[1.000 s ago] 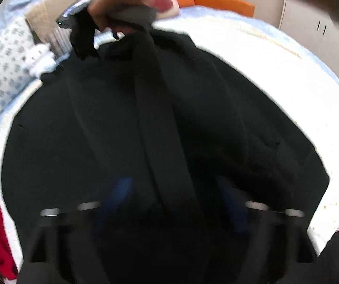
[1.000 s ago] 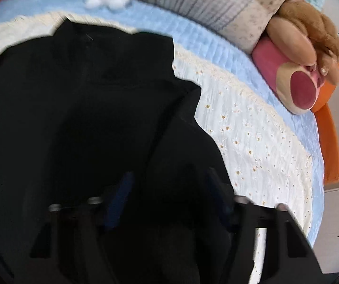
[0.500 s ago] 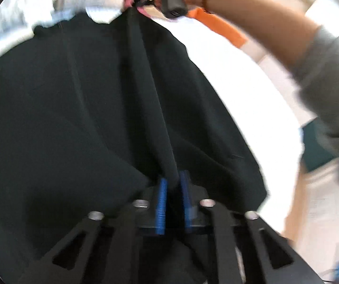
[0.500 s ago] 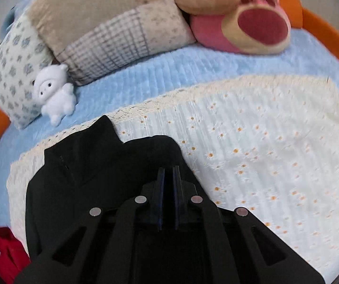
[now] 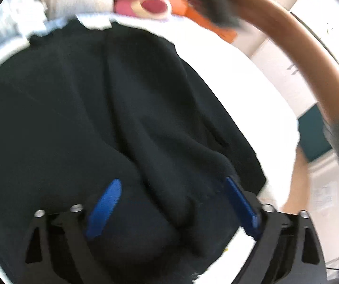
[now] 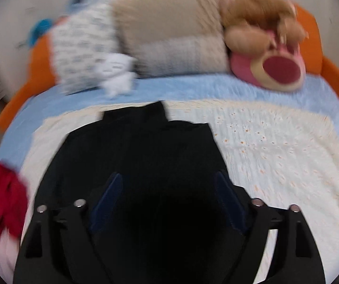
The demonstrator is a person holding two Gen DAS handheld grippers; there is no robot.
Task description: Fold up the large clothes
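Observation:
A large black garment (image 5: 122, 108) lies spread on the cream daisy quilt (image 6: 276, 156), its collar (image 6: 155, 112) toward the pillows and a thick fold running down its middle. My left gripper (image 5: 173, 203) hangs just above the near hem. Its blue pads (image 5: 105, 206) are wide apart and still opening, with the fold below them and not pinched. My right gripper (image 6: 168, 196) is lifted over the garment's near part. Its jaws are opening too, and nothing is between them. A person's bare forearm (image 5: 299, 54) crosses the left wrist view at upper right.
Patterned pillows (image 6: 169, 37), a small white plush (image 6: 117, 73) and a brown-and-pink plush bear (image 6: 276, 66) line the head of the bed. A red garment (image 6: 3, 203) lies at the left edge. An orange bed frame (image 6: 335, 75) rims the mattress. White cupboards (image 5: 311, 11) stand beyond.
Half a second ago both grippers were shut on the black fabric; now both have let go and stand wide. The right gripper has risen and pulled back, and the garment rests flat.

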